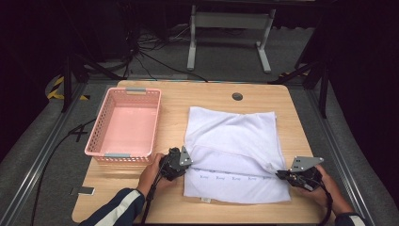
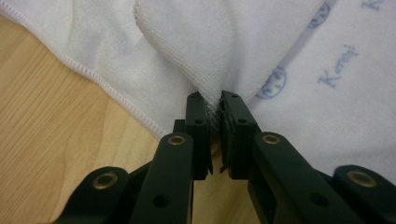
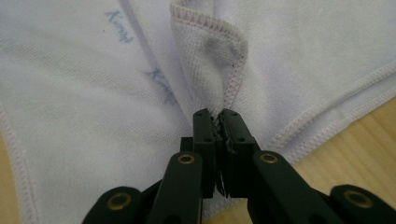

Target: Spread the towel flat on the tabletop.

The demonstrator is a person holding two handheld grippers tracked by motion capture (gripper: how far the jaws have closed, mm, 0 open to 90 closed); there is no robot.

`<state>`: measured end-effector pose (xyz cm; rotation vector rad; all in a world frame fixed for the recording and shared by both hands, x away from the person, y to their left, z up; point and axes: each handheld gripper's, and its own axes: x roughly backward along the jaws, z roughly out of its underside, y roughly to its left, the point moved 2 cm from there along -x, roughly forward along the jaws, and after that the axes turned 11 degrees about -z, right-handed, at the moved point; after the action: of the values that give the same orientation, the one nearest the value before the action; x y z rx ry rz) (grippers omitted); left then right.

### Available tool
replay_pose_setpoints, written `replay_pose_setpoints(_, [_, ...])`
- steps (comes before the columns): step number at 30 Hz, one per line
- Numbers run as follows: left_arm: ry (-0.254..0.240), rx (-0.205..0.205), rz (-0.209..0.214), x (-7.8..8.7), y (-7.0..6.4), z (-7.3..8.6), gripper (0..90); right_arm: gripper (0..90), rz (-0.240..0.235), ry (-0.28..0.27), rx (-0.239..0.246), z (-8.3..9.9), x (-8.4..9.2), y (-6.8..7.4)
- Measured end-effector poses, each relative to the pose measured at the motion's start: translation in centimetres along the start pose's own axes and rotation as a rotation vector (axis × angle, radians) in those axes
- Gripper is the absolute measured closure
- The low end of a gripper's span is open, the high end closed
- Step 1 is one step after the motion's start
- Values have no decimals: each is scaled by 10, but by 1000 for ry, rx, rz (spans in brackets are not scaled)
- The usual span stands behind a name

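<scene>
A white towel (image 1: pixel 233 150) with pale blue printed lettering lies on the wooden table (image 1: pixel 207 96), its upper layer drawn down over the lower part. My left gripper (image 1: pixel 187 165) is at the towel's left edge, shut on a pinch of the cloth (image 2: pixel 212 70). My right gripper (image 1: pixel 278 175) is at the towel's right edge, shut on a stitched corner fold (image 3: pixel 219 70). In both gripper views the jaws stand nearly together with a thin bunch of fabric between the pads. A hand holds each gripper low over the table.
A pink plastic basket (image 1: pixel 101 136) stands to the left of the towel, close to my left hand. A round grommet hole (image 1: pixel 237 96) is in the table's far edge. Metal rails run along both table sides, and a desk frame stands beyond.
</scene>
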<state>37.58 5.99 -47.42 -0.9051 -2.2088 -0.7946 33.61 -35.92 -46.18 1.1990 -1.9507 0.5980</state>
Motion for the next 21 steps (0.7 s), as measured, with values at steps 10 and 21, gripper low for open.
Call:
replay_pose_setpoints(10, [-103,44,75,10,5,-31,369,486,15,-104,-46,-18,20,0])
replay_pose_setpoints(21, [-7,79,142,-21,19,-34,585,775,-44,-1,-18,-47,-9,-2])
